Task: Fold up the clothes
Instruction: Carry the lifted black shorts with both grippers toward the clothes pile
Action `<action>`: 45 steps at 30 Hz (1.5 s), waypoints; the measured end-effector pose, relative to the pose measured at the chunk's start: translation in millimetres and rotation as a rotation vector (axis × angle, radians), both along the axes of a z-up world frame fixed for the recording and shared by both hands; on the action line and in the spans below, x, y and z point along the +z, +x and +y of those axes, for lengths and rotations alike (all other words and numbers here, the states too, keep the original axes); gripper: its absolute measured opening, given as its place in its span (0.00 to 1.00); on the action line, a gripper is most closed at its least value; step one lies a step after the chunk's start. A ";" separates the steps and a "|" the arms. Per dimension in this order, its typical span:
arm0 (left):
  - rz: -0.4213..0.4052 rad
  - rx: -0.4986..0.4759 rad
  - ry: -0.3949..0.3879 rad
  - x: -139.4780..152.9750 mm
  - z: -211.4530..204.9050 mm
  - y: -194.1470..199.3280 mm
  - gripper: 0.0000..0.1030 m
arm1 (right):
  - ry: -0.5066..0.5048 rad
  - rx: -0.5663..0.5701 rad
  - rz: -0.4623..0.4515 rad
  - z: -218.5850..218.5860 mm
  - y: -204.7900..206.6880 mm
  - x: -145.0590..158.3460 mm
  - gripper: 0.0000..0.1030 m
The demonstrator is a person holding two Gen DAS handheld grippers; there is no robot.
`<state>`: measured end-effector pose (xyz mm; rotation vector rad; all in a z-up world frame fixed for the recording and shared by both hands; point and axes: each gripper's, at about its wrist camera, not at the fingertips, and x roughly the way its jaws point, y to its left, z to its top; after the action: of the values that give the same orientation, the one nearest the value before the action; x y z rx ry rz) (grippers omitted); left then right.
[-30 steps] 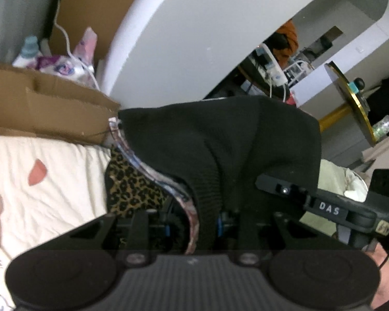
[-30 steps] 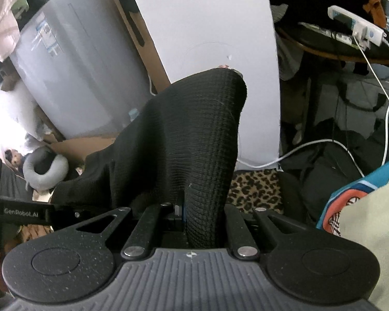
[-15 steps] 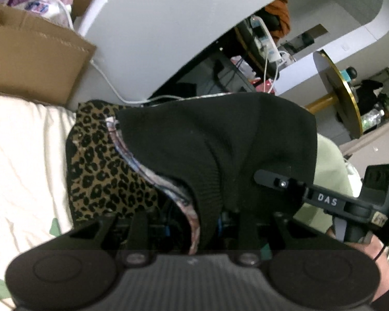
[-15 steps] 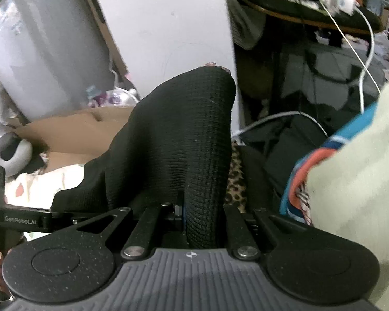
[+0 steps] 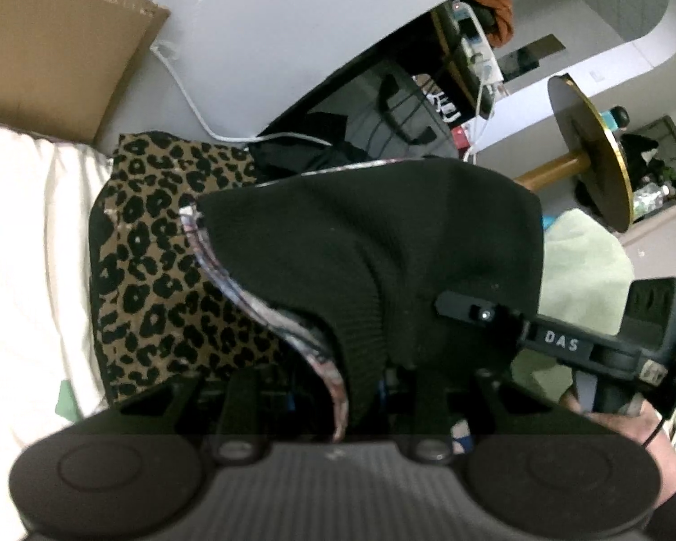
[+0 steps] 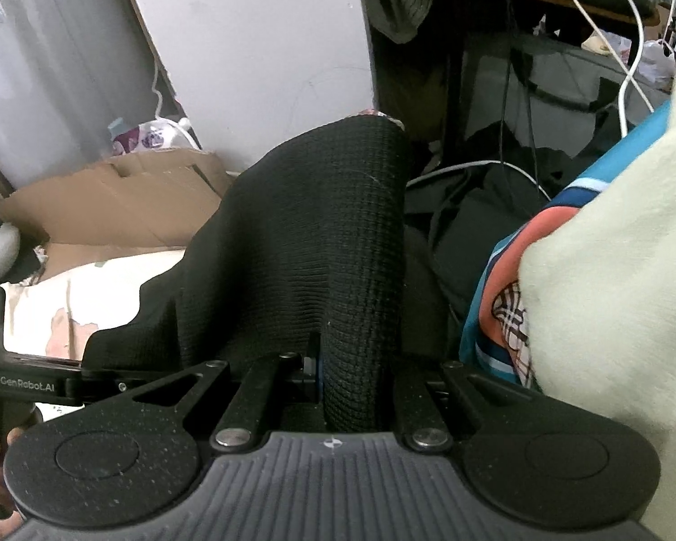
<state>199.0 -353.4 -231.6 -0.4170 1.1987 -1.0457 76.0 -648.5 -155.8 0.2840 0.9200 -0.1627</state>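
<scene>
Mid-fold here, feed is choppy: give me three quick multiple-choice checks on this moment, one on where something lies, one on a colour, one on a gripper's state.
1. Where is the leopard-print cloth in the left wrist view?
A. left of the black knit garment
B. on the round table
C. inside the cardboard box

2. What colour is the cable running along the wall?
A. red
B. white
C. black

3. What is the right gripper doing?
A. open over the bed
B. holding a bottle
C. shut on the black knit garment

Key: 1 A, the print spreads left of the knit; 2 B, it reads white against the grey wall; 3 C, knit fabric rises straight out of the gripper.
</scene>
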 end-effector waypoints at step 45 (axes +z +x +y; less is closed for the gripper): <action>-0.418 -0.063 0.182 -52.4 -41.0 72.8 0.31 | -0.046 -0.055 -0.032 -32.6 111.0 -111.1 0.21</action>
<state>271.8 -394.5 -284.0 -0.0135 0.9241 -1.0066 187.0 -681.2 -266.9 0.2690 0.8761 -0.2296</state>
